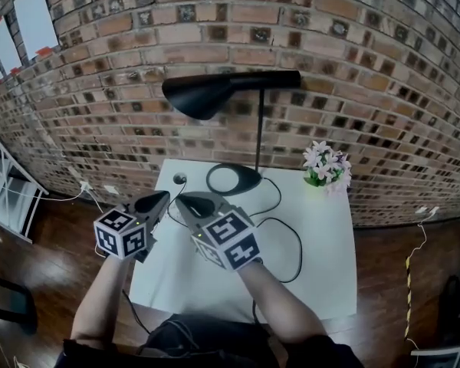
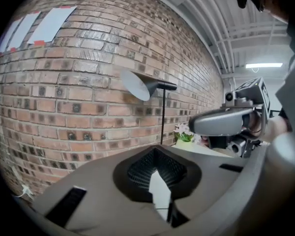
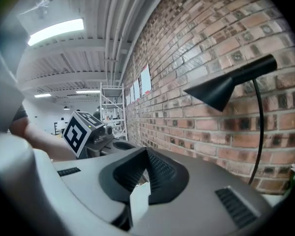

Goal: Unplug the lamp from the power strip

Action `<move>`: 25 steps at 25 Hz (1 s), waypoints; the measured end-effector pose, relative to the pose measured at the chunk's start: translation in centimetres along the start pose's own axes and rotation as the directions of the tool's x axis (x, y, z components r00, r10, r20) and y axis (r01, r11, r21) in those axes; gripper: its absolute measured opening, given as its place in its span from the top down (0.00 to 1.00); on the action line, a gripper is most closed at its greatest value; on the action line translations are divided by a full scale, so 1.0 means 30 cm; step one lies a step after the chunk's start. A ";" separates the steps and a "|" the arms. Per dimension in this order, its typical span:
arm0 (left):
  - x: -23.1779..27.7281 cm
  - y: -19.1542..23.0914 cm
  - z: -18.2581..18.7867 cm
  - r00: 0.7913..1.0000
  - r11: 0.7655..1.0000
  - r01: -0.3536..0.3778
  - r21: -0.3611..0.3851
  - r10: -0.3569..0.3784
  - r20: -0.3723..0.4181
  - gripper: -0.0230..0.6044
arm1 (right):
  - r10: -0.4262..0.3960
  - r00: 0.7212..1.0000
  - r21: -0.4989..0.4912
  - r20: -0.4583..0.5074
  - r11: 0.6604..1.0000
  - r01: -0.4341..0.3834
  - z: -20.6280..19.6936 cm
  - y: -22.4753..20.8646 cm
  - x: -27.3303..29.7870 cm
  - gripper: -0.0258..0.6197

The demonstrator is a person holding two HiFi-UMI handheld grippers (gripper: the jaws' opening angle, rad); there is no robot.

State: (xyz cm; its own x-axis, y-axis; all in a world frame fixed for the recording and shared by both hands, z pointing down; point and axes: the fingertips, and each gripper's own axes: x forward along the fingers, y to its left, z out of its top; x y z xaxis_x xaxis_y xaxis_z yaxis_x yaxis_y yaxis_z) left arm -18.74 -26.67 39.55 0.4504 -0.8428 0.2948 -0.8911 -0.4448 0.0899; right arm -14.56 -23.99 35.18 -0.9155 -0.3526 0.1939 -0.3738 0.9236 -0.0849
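- Lamp: black, with a cone shade on a thin stem. Its oval base sits at the back of the white table, by the brick wall.
- Its cord loops across the table.
- Left claw and right claw: both closed, empty, side by side over the table.

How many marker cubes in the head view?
2. One marker cube on the left claw, at lower left; the other on the right claw, just right of it. None looks hidden.
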 end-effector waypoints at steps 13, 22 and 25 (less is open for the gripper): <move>-0.141 -0.105 0.169 0.986 0.998 -0.052 0.037 0.046 0.161 0.97 | 0.088 0.989 0.045 0.117 0.995 -0.094 0.084 0.062 -0.054 0.97; -0.223 -0.096 0.163 0.982 0.994 -0.109 -0.015 0.110 0.152 0.97 | 0.139 0.978 0.110 0.156 0.981 -0.157 0.074 0.102 -0.084 0.97; -0.272 -0.093 0.168 0.976 0.988 -0.141 -0.060 0.149 0.161 0.96 | 0.147 0.974 0.144 0.171 0.974 -0.173 0.059 0.112 -0.086 0.97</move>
State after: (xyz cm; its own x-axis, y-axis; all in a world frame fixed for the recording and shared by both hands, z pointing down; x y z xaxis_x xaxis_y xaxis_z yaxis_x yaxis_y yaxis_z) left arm -19.65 -20.10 32.09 0.3155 -0.9374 0.1474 -0.9474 -0.3025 0.1040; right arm -13.73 -20.26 32.66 -0.9724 -0.2331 0.0091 -0.2275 0.9393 -0.2570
